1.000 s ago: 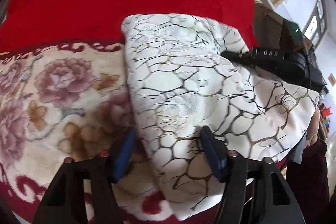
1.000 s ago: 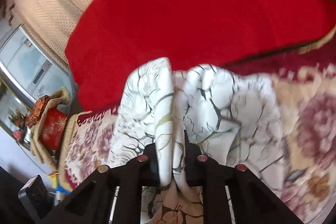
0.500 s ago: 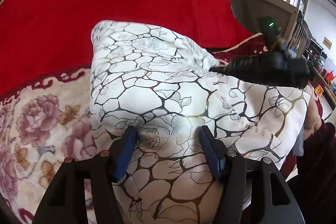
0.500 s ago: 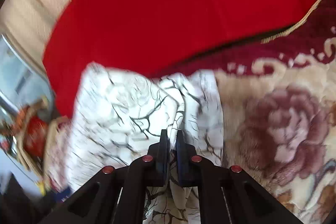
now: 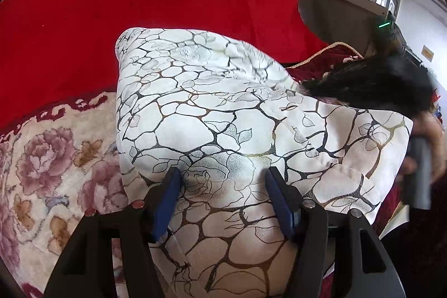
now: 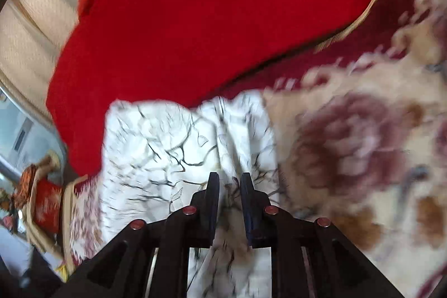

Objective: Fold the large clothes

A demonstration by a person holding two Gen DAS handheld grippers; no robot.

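Observation:
A folded white garment (image 5: 223, 108) with a black crackle print lies on a floral blanket (image 5: 56, 158). My left gripper (image 5: 223, 180) is open, its blue pads straddling a bulge of the garment near its front edge, and the cloth spreads past both fingers. In the blurred right wrist view, the right gripper (image 6: 229, 180) has its jaws opening, with a fold of the garment (image 6: 156, 147) lying loose in the narrow gap. The right tool's black body (image 5: 371, 85) shows blurred over the garment's right side, with a hand (image 5: 435, 136) behind it.
A red cover (image 5: 139, 4) spreads behind the garment, with beige curtain fabric (image 6: 33, 52) beyond it. The floral blanket (image 6: 363, 147) fills the right side of the right view. Shelves and a red container (image 6: 44, 200) stand at the far left there.
My left gripper slid from the garment's left edge to above its middle. The right pads squeezed tight on a fold, then parted slightly. The right view swung and blurred.

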